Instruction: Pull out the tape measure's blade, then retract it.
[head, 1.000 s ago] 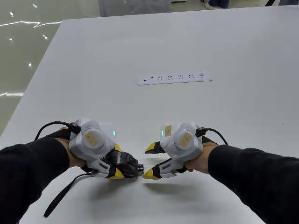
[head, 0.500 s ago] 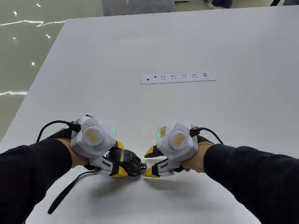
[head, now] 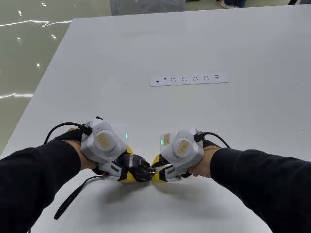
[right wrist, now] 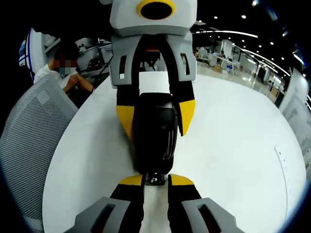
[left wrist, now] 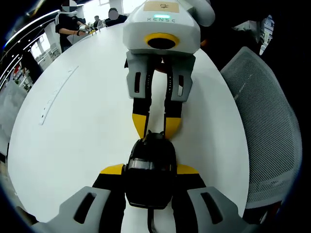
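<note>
A black tape measure (head: pixel 136 167) is held just above the white table (head: pixel 146 43) near its front edge. My left gripper (head: pixel 127 170) is shut on its case. In the left gripper view the case (left wrist: pixel 150 167) sits between my yellow-tipped jaws. My right gripper (head: pixel 157 171) faces it from the right, touching the case's front. In the right gripper view my right gripper (right wrist: pixel 156 180) has its jaws drawn in narrow on the small metal end hook (right wrist: pixel 155 178) of the blade, and the case (right wrist: pixel 154 133) lies just beyond. No blade length shows.
A white power strip (head: pixel 189 79) lies flat at mid-table, well beyond the grippers. A black strap (head: pixel 73 196) trails from the left gripper toward the front edge. A grey mesh chair (left wrist: pixel 265 126) stands beside the table. People sit at the far end (left wrist: pixel 73 19).
My right gripper has moved left to the tape measure and its jaws have narrowed onto the end hook. The left gripper has kept its hold on the case.
</note>
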Tool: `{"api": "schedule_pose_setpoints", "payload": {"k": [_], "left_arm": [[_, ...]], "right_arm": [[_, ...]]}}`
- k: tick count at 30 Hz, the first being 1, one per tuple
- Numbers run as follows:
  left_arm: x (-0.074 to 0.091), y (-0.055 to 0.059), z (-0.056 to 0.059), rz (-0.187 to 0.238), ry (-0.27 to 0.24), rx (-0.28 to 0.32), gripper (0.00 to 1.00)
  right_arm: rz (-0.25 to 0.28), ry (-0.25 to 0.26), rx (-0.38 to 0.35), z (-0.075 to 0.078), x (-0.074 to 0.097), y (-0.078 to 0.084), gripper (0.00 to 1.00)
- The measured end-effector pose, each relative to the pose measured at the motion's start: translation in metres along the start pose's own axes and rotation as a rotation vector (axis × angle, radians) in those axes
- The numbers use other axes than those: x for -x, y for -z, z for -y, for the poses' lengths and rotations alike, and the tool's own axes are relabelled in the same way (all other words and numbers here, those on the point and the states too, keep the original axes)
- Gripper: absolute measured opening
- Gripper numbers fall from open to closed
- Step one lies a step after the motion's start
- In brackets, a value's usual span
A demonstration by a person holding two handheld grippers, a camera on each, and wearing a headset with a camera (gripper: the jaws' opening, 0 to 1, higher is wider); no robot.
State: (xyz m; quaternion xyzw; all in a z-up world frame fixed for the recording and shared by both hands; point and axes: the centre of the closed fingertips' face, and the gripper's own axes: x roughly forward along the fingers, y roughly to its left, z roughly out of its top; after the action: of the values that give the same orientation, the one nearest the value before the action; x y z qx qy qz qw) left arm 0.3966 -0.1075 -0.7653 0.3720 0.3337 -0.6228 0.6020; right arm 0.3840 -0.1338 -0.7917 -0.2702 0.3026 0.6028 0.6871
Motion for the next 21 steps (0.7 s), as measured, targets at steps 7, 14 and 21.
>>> {"api": "schedule_pose_setpoints", "payload": {"k": [7, 14, 21], "left_arm": [[-0.0005, -0.0011, -0.001, 0.014, -0.011, 0.005, 0.3], [-0.0004, -0.0007, -0.0012, 0.023, -0.014, 0.015, 0.3], [0.0002, 0.0002, -0.0011, 0.02, -0.01, 0.018, 0.3]], "right_arm": [[-0.011, -0.009, 0.013, -0.0006, -0.0013, 0.0011, 0.12], [-0.011, -0.013, -0.01, -0.0013, -0.0018, 0.0012, 0.11], [-0.03, -0.019, -0.03, -0.0013, -0.0022, 0.002, 0.1]]}}
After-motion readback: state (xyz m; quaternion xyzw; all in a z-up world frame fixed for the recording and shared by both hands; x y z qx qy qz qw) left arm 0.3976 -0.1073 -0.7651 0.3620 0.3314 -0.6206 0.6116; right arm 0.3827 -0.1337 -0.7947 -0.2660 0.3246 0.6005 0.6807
